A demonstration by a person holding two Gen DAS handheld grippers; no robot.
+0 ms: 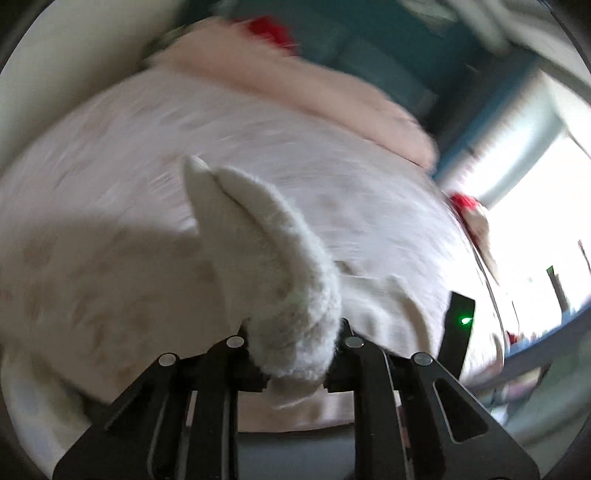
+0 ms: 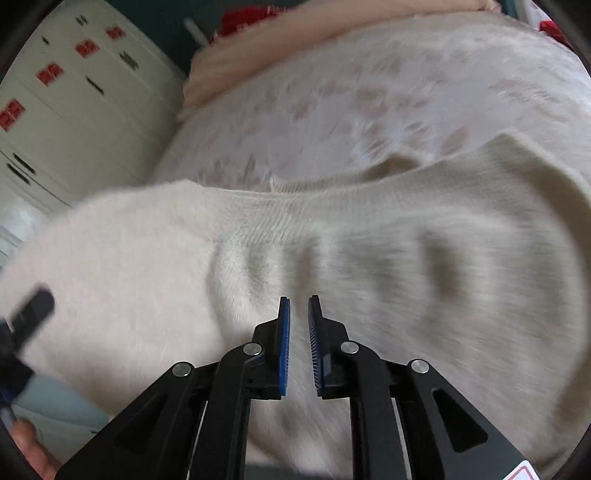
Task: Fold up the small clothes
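Observation:
A fuzzy cream knit sweater (image 2: 332, 251) lies spread on a bed with a pale flowered cover (image 2: 369, 92). My left gripper (image 1: 295, 339) is shut on a fold of the sweater (image 1: 266, 258), which stands up in a peak between the jaws and hides the fingertips. My right gripper (image 2: 299, 306) hovers just above the sweater's middle with its blue-padded jaws a small gap apart and nothing between them. The left gripper (image 2: 26, 314) shows blurred at the left edge of the right wrist view.
A pink blanket (image 1: 295, 81) is bunched at the far side of the bed with something red (image 1: 273, 33) behind it. Cream cabinets with red labels (image 2: 66, 92) stand left of the bed. A bright window (image 1: 535, 221) is to the right.

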